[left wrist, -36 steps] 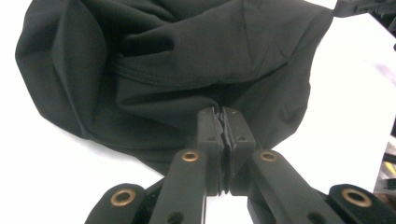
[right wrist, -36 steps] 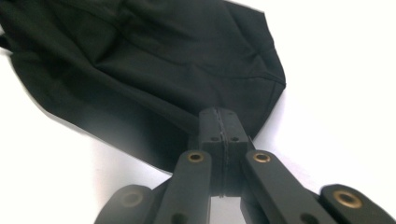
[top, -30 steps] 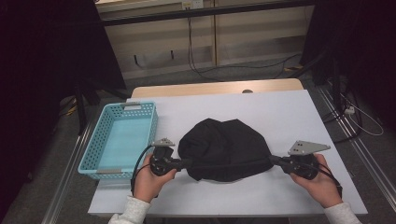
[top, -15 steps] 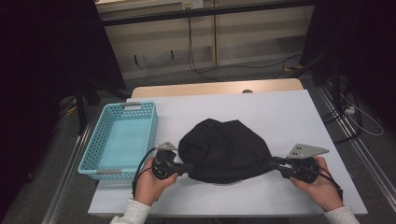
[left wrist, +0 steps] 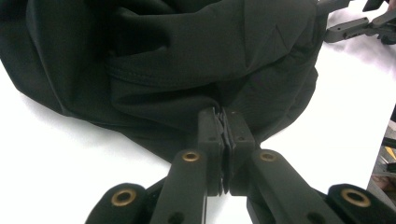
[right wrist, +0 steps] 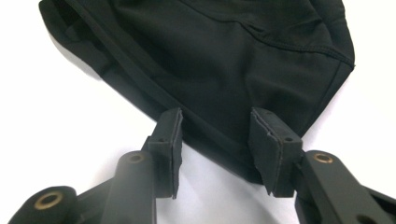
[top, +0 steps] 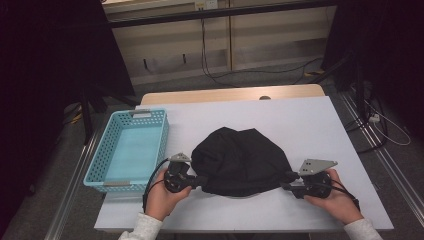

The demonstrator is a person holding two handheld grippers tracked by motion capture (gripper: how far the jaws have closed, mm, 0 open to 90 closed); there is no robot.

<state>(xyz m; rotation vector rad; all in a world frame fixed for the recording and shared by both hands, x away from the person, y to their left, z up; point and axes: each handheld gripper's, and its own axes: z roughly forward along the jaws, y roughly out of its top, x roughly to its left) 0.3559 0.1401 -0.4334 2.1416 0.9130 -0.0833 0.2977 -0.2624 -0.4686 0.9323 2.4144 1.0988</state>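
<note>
A black garment (top: 240, 162) lies bunched in a rounded heap on the white desk (top: 310, 125), near the front edge and about in the middle. The person's two hands come in from below, one on each side of the heap.

The left claw (top: 201, 181) is at the left lower edge of the garment. In the left gripper view its jaws stand pressed together, and a fold of the black cloth (left wrist: 187, 70) is pinched tight between the pads (left wrist: 224, 140).

The right claw (top: 287, 184) is at the right lower corner of the garment. Its jaws have just been opening. In the right gripper view the two pads (right wrist: 170, 135) stand clearly apart, and the hem of the garment (right wrist: 224, 70) lies across the gap between them, on the desk. The pads do not press on the cloth.

A light blue plastic basket (top: 102, 165) stands on the left side of the desk, just beside the left hand (top: 160, 197). The right hand (top: 337, 202) rests near the front right corner of the desk.
</note>
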